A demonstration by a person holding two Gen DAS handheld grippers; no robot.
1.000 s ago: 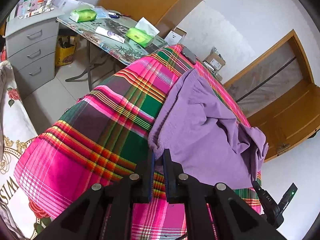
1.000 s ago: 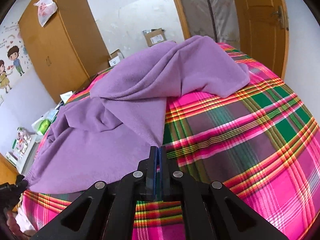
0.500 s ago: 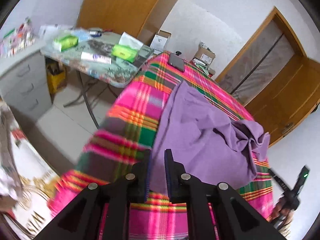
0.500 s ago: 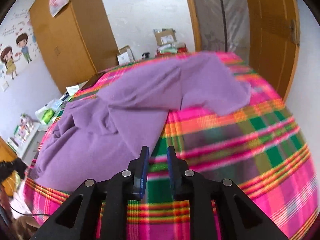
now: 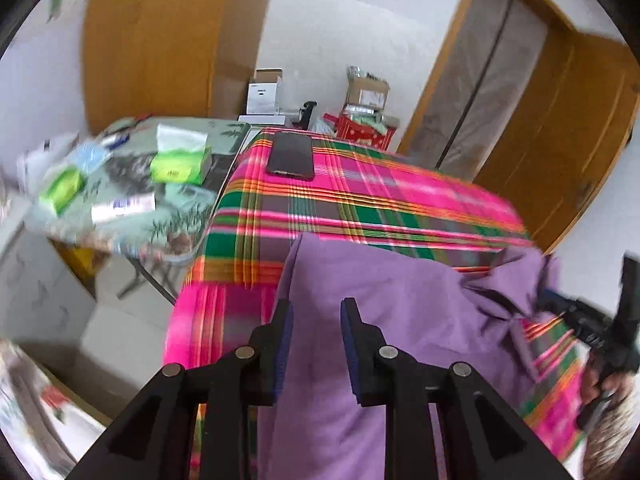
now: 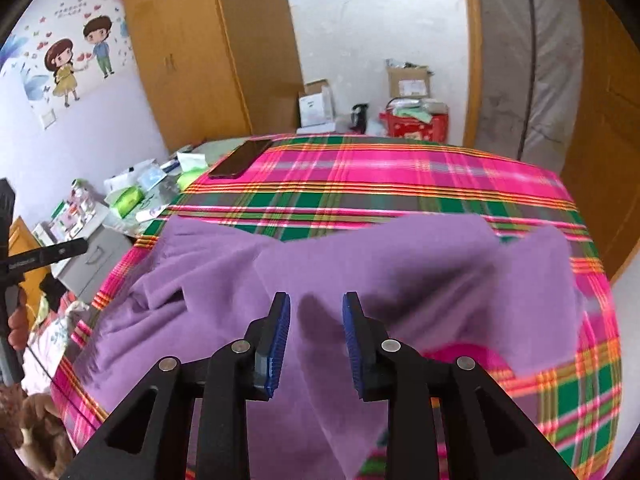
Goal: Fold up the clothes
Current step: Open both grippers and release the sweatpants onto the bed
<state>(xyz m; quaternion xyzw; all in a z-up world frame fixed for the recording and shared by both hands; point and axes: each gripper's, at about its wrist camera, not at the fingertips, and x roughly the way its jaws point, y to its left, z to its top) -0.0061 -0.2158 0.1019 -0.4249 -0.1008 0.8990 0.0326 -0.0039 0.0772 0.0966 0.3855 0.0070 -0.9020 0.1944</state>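
both tongs, l (image 5: 316, 308) & r (image 6: 316, 302), opening, empty, above purple garment (image 6: 400, 264)

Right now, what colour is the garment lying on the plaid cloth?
Plain purple garment, clearest in the right wrist view.

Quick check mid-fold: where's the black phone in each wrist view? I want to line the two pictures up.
Left wrist: the black phone lies upper centre, on the far left corner of the plaid cloth, beside the cluttered side table.
Right wrist: the phone lies upper left, on that same far corner.
Shared landmark: the red box on the floor beyond the bed.
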